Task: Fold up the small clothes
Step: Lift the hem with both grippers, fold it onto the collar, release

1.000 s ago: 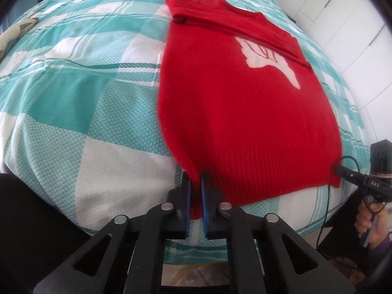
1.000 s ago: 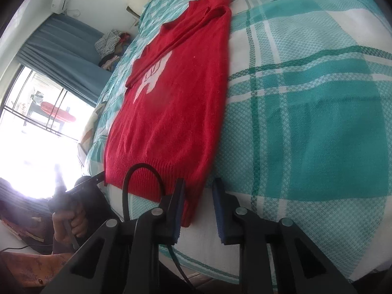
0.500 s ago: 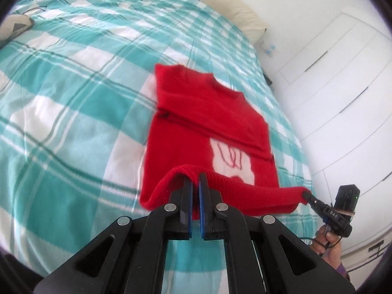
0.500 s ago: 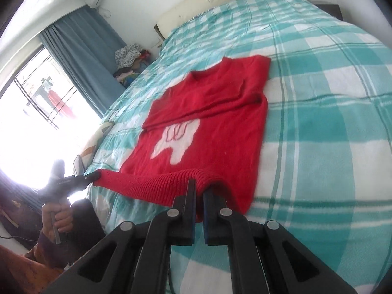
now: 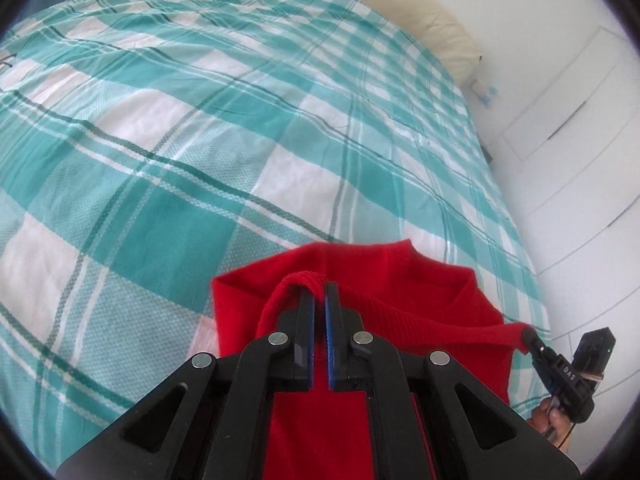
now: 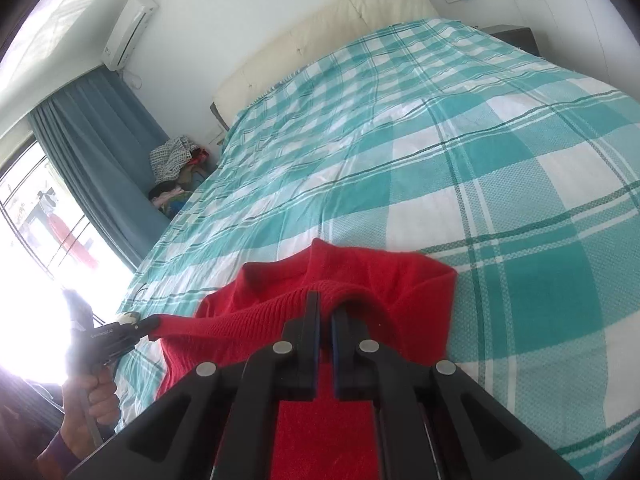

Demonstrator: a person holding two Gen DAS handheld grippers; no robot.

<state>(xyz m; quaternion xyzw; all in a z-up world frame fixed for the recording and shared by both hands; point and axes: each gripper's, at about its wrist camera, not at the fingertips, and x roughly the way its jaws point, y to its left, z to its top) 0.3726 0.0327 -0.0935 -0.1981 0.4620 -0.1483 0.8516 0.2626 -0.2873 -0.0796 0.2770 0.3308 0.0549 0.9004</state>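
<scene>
Now the ribbed hem [image 5: 420, 314] of the red sweater [image 6: 404, 280], flat ahead of the jaws a second ago, is carried forward over the collar, with the left gripper [image 5: 316, 300] and right gripper [image 6: 326, 312] each clamped on a hem corner, so the half-fold looks nearly complete. Beyond the jaws stretches the teal plaid bed [image 5: 200, 120], with a cream headboard [image 6: 320, 36], blue curtain [image 6: 92, 140] and white wardrobe doors [image 5: 580, 120] around.

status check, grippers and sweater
Left gripper and right gripper both shut on the sweater hem, lifted toward the collar. Bed ahead, nothing blocking.
</scene>
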